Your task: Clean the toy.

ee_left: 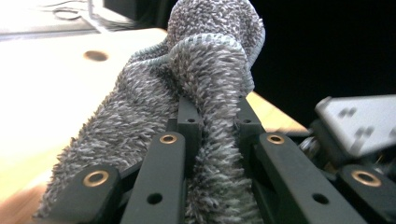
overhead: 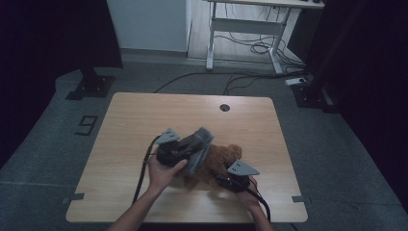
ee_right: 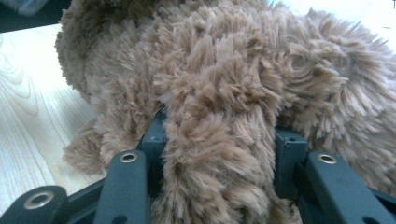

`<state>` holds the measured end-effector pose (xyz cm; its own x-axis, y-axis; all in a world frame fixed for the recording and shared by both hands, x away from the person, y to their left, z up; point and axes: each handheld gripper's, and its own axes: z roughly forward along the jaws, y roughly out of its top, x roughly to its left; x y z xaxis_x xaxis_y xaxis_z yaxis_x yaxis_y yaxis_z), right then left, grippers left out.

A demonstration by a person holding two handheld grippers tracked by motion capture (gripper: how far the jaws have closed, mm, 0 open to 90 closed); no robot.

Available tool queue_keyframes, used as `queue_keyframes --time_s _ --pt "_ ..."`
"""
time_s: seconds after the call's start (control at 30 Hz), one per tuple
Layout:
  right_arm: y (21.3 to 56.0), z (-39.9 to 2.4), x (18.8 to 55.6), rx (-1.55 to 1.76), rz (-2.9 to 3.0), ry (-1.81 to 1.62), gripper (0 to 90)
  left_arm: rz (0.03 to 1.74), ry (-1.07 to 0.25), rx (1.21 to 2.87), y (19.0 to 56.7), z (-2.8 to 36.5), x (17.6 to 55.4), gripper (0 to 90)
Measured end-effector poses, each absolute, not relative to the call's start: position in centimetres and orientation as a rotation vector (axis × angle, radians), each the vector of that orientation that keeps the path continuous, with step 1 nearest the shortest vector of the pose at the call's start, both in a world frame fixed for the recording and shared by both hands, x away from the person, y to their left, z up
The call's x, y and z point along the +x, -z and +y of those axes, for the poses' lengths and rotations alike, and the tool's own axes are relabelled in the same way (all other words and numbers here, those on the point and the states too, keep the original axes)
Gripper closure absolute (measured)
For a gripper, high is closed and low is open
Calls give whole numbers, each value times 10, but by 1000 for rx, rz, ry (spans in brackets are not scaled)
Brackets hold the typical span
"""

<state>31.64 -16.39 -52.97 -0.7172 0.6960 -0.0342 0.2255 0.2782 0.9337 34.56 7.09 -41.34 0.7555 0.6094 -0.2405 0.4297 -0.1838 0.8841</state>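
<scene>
Left tool (ee_left: 215, 116) clamped tight on grey cloth (ee_left: 187, 84), raised above desk (overhead: 144, 120); right tool (ee_right: 219, 135) pinches brown fur (ee_right: 224, 84) fold lying between its jaws.

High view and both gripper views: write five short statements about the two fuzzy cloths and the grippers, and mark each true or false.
1. The left gripper is shut on the grey cloth. True.
2. The brown fluffy cloth hangs in the air clear of the table. False: it lies on the table.
3. A fold of the brown fluffy cloth sits between the fingers of the right gripper. True.
4. The grey cloth lies flat on the table. False: it is lifted.
5. The table has a round hole near its far edge. True.
</scene>
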Motion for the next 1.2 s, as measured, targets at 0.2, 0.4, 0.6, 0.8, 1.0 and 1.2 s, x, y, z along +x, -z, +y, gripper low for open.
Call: queue_keyframes --time_s 0.2,0.4,0.6,0.8,1.0,1.2 --pt "531 -161 311 795 2094 -1399 538 774 -197 1958 417 6 361 779" --pt "534 -161 308 755 2099 -1365 552 838 -122 2006 451 -3 375 775" --pt "535 -162 308 757 2096 -1377 553 889 -178 1949 449 36 369 775" --pt "536 -163 309 778 2092 -1400 553 935 -196 1890 454 79 364 776" --pt "536 -163 309 781 2089 -1404 553 950 -216 1791 449 122 354 775" --pt "536 -164 309 783 2092 -1411 553 1069 -228 1728 462 171 358 773"
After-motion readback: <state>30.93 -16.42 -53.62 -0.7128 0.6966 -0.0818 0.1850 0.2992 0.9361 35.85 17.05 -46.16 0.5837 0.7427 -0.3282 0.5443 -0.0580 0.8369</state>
